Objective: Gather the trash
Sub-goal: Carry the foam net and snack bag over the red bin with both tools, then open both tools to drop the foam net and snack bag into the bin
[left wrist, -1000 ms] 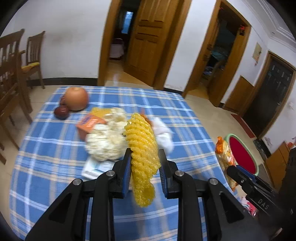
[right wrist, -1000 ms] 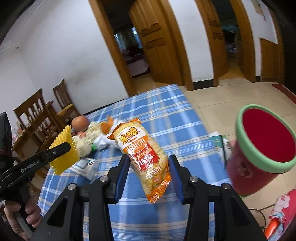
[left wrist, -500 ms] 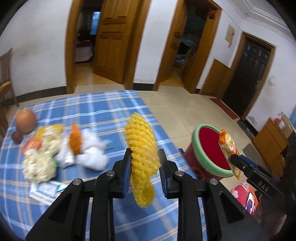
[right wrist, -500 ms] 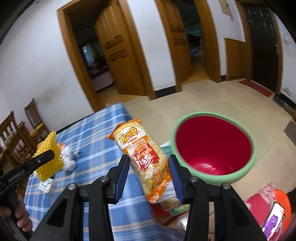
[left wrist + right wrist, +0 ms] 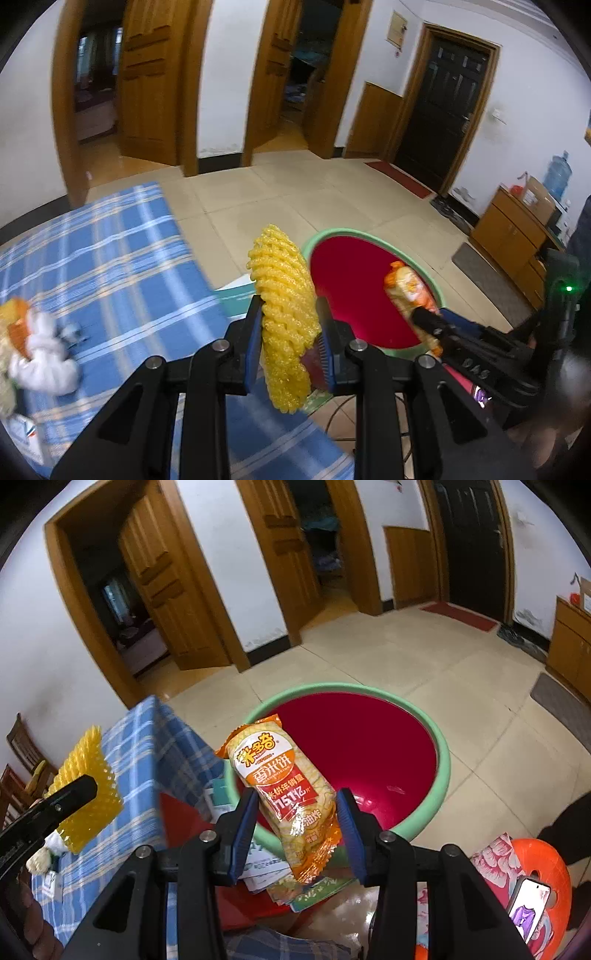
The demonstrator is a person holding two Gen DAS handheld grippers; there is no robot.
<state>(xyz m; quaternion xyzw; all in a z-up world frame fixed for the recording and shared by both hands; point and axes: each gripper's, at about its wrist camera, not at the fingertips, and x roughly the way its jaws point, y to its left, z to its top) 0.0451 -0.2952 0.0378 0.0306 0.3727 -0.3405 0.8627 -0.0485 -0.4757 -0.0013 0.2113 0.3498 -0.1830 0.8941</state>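
The orange and yellow snack packet [image 5: 286, 797] carries large Chinese characters reading 米多奇 in yellow at its top, 香米饼 in white on an orange band below, and a red panel with "151亿"; the rest of its print is too small to read. The right gripper [image 5: 295, 830] has its blue pads clenched on the lower half of this packet, which stands nearly upright and hangs over the near rim of the red bin with a green rim [image 5: 441, 775]. The left gripper [image 5: 288, 336] is clamped tight on a yellow foam fruit net [image 5: 284, 314], held just beside the bin's left edge and past the table's right edge. In the left wrist view the side of the right gripper shows the letters "DAS". The table wears a blue and white checked cloth [image 5: 110, 266]; near its left edge lie a crumpled white tissue [image 5: 44, 365] and some orange scraps, blurred. Printed papers [image 5: 266, 864] lie beside the bin's base. The floor is pale beige tile [image 5: 295, 195], the walls white, with two wooden doors standing open, a dark door [image 5: 443, 107] with a red mat [image 5: 399, 179] before it, a low wooden cabinet [image 5: 513, 229], and a blue water jug [image 5: 557, 179] on top.
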